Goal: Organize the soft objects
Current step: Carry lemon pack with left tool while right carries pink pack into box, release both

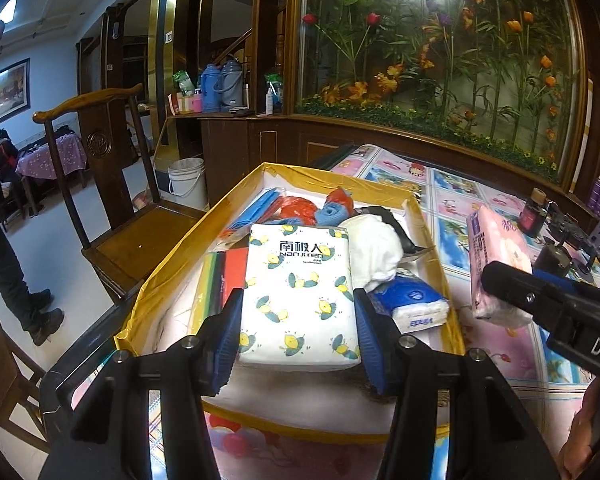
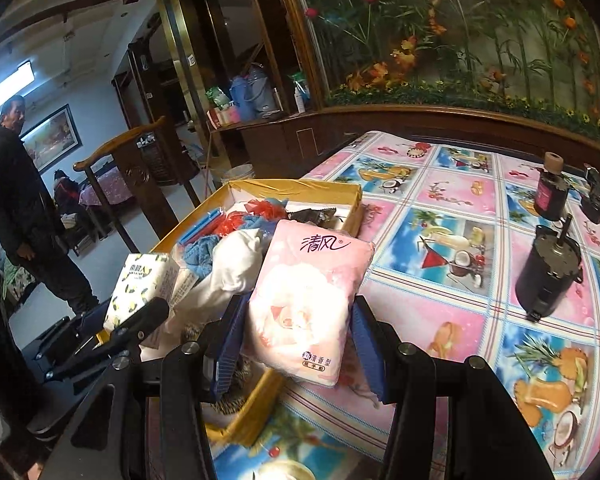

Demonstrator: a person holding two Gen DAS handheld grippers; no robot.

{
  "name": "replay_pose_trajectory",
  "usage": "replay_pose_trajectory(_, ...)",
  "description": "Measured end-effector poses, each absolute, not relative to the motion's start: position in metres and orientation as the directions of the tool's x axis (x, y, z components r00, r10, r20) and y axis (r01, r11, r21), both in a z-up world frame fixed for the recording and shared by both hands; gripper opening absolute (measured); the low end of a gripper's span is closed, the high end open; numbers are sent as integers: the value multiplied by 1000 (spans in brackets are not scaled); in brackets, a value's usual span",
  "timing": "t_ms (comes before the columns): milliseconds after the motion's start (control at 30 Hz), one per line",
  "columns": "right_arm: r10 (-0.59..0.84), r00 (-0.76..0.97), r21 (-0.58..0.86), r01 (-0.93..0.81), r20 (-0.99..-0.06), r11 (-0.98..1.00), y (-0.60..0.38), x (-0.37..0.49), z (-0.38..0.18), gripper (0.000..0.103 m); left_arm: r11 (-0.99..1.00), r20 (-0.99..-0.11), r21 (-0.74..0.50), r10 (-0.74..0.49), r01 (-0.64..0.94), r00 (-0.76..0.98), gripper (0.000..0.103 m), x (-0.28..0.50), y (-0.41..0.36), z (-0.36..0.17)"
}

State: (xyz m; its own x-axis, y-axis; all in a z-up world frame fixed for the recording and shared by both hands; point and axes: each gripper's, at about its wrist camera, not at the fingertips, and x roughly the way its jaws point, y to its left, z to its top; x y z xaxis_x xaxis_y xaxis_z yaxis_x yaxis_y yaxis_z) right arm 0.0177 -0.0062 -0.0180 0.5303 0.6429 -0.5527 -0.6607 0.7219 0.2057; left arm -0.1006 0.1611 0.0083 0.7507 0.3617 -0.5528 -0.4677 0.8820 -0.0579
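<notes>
Tissue packs, two of them, each clamped in its own tongs. Left tongs [image 1: 298,322] grip the white lemon-print tissue pack [image 1: 298,292] by its two long sides, blue pads pressed in, pack held over the near part of the yellow-rimmed box [image 1: 172,268]. Right tongs [image 2: 296,344] grip the pink tissue pack [image 2: 308,300] the same way, held over the box's right edge and the table [image 2: 440,312] beside it. Box sits on the table's patterned cloth. Inside it: blue-and-white tissue pack [image 1: 410,302], white cloth bundle [image 1: 374,250], blue knit item [image 1: 334,210], red mesh piece [image 1: 300,210], blue flat packet [image 1: 256,208], striped coloured sheets [image 1: 220,280]. On the table, well right of the box: two dark cylindrical motors [image 2: 548,272]. Wooden chair [image 1: 112,184] stands left of the table. Person in dark clothes [image 2: 24,208] stands in the background.
</notes>
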Motion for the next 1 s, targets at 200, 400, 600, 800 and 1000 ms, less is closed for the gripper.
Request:
replay_pose_trajectory(200,648,508,208,-673,-567,710,21,32,-18,57,871,-563,-101,349,-481,749,52,-100,178,7)
replay_pose_trajectory(400,668,479,248,-675,-569,695,63,58,-9,57,864,-567,-120,345,-490,748,52,-91,187,4)
replay_pose_trajectory(600,665,467,222,-696,-583,683,99,75,-7,57,855,-554,-142,349,-499,756,52,-79,190,-1)
replay_pose_trajectory(800,642,432,237,-681,-633,692,108,92,-27,57,856,-568,-124,354,-503,743,52,-73,189,-4)
replay_pose_trajectory(1000,632,434,223,-683,-642,695,107,92,-30,57,851,-562,-125,362,-510,743,52,-74,189,-5)
